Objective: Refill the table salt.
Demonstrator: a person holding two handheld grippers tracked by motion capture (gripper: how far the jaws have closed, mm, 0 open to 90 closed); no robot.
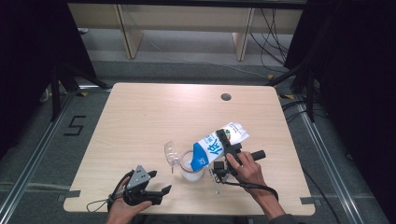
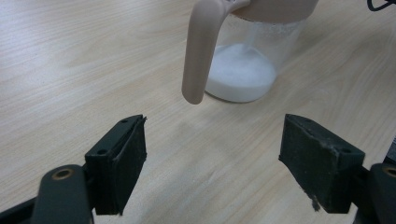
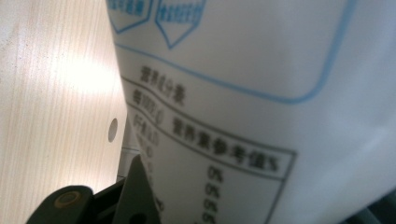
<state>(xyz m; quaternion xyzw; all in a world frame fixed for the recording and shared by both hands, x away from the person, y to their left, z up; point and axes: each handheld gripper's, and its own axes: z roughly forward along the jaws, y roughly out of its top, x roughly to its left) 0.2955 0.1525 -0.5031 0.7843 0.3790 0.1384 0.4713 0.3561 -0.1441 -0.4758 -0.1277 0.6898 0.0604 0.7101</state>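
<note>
At near left table edge: left gripper (image 1: 156, 192) idle, jaws wide apart, nothing between, pointing right-far toward jug (image 1: 191, 165). Near centre: clear jug on table (image 1: 140, 116), milk pooled white in bottom, beige handle (image 2: 201, 51) facing left gripper. Just right and above: right gripper (image 1: 225, 142) clamped across milk carton (image 1: 219, 145). Carton tipped, long axis running far-right to near-left, spout end low over jug mouth. Right hand nearer to jug; pour hinges on spout staying above rim.
</note>
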